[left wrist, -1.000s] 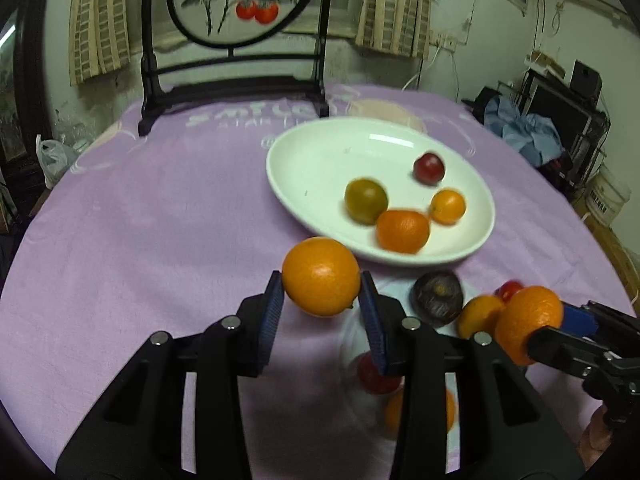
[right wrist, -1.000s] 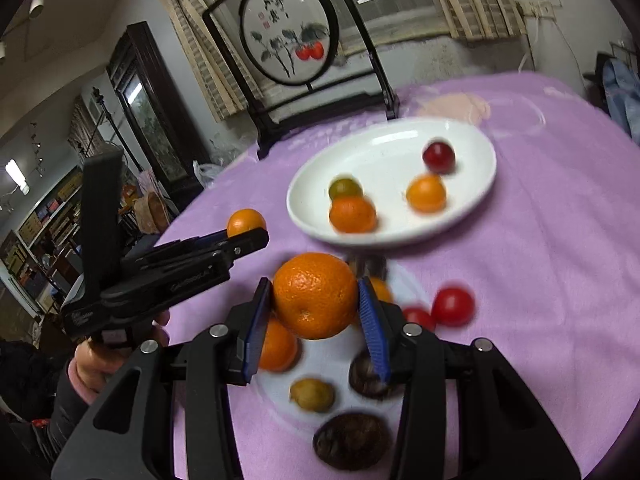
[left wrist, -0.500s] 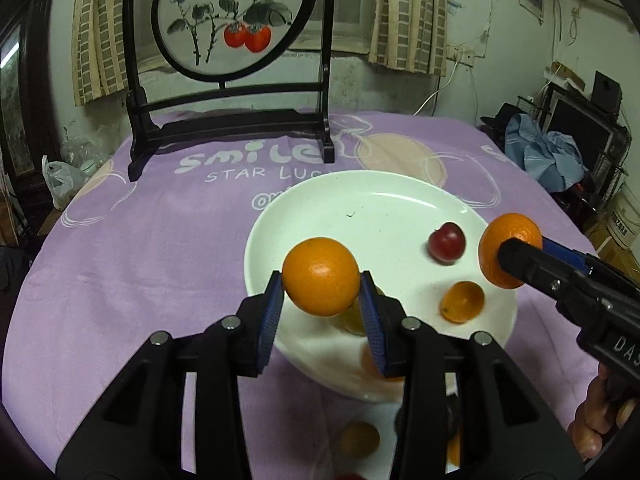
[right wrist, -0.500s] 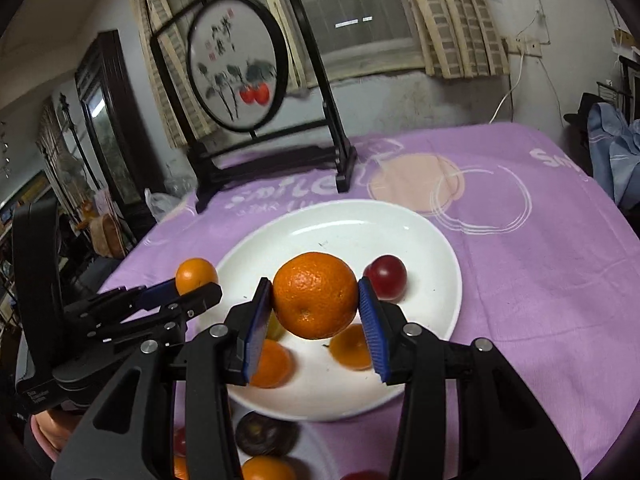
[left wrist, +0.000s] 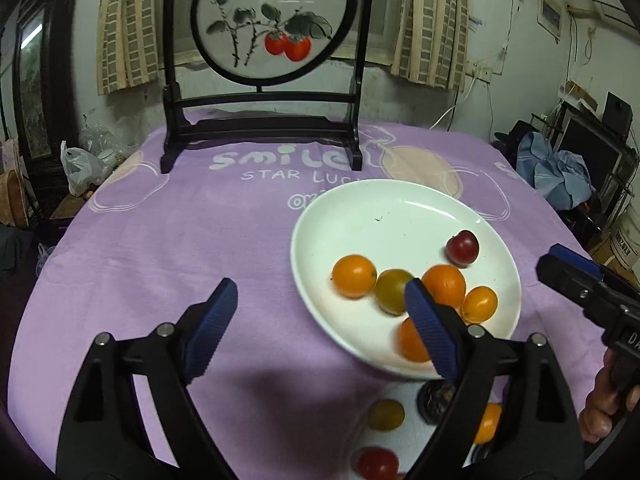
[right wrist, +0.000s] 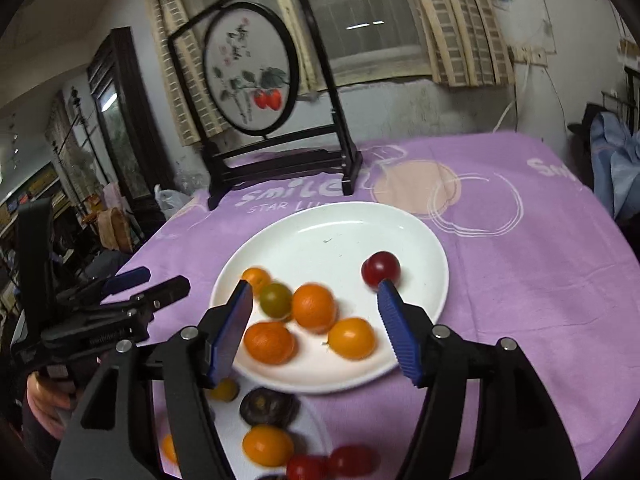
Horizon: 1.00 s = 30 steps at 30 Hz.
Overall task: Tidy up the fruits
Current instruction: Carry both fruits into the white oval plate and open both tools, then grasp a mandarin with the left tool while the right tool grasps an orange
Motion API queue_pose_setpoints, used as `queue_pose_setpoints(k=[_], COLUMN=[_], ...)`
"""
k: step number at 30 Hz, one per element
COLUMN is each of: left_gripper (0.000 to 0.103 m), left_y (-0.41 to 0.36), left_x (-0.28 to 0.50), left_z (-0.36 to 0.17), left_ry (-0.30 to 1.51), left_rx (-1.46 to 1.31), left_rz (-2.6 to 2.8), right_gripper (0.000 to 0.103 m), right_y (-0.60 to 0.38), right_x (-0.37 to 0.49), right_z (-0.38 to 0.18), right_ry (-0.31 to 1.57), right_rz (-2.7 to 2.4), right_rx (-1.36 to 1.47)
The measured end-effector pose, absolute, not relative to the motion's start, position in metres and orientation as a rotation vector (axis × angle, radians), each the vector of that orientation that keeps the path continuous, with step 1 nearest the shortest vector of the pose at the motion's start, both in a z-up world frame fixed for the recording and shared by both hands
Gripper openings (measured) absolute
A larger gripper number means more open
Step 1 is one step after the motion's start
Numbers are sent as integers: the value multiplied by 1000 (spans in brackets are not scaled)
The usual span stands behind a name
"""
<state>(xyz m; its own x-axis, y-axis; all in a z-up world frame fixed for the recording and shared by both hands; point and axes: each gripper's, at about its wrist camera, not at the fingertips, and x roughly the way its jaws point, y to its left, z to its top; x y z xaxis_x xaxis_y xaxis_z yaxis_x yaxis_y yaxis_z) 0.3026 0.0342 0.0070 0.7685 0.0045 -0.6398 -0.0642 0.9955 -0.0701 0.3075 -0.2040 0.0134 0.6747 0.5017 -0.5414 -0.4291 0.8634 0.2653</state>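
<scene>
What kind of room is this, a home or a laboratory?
Most likely a lived-in home, not a laboratory. The round table has a printed purple tablecloth, a painted decorative screen stands on it before a curtained window, and clothes lie piled nearby.

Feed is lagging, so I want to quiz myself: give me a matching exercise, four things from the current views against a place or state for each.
Things:
1. left hand-held gripper
2. dark red fruit
3. dark brown fruit
4. framed round painting

Place or state:
A. standing at the far end of the purple cloth
B. on the white plate, apart from the orange cluster
C. open, holding nothing
D. off the plate, just beyond its near rim

Pairs: 1-C, 2-B, 3-D, 4-A
</scene>
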Motion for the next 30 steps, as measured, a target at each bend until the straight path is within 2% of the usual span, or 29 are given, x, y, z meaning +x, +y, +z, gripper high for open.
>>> queue_pose_setpoints(k=[5, 14, 23, 30], left_gripper=[92, 93, 93, 93], left_y=[48, 59, 74, 76], left_x=[274, 252, 250, 248], left_z=[-3, -20, -18, -17], left_ry=[708, 758, 772, 770], left_rx=[-103, -106, -169, -172], left_rz=[72, 88, 103, 102], right_gripper=[65, 65, 64, 50], right_y=[-198, -142, -137, -134], right_x=[275, 244, 244, 244], right_z=[2, -34, -46, -56], right_ry=[679, 772, 810, 826], right_rz=[582, 692, 681, 670], right_rx=[32, -298, -352, -384])
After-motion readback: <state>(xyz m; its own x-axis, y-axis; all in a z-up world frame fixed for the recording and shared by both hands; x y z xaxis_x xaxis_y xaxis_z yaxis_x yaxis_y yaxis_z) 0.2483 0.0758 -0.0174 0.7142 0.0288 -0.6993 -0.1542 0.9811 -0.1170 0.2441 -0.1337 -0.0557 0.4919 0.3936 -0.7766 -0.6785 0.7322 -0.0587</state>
